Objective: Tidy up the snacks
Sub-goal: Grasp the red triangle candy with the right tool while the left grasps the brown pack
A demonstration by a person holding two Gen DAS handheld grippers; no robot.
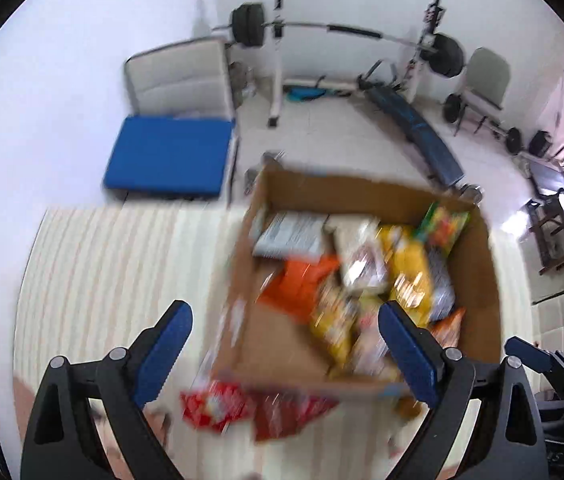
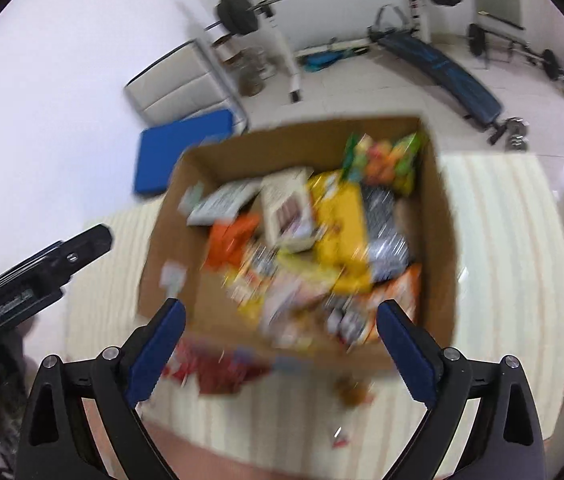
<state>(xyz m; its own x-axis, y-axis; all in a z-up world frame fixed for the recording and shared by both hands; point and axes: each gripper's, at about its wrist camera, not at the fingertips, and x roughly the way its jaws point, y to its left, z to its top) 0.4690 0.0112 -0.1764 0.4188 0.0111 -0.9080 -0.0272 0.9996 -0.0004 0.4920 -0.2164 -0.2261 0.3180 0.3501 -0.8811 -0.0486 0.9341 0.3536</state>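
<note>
An open cardboard box (image 1: 481, 264) (image 2: 437, 240) stands on a cream striped cloth (image 1: 102, 272) (image 2: 501, 240). It holds several snack packets, blurred: an orange one (image 1: 297, 284) (image 2: 230, 240), a yellow one (image 1: 405, 268) (image 2: 341, 220) and a green one (image 1: 443, 228) (image 2: 385, 160). Red packets (image 1: 218, 404) (image 2: 210, 368) lie on the cloth just outside the box's near wall. My left gripper (image 1: 283, 306) hangs open above the box's near left corner. My right gripper (image 2: 278, 303) hangs open above the box's near side. Neither holds anything.
A small brown item (image 2: 351, 392) and a tiny wrapper (image 2: 339, 436) lie on the cloth in front of the box. Beyond the table are a blue padded seat (image 1: 170, 160), a barbell on its rack (image 1: 321, 28) and a slanted bench (image 1: 417, 132).
</note>
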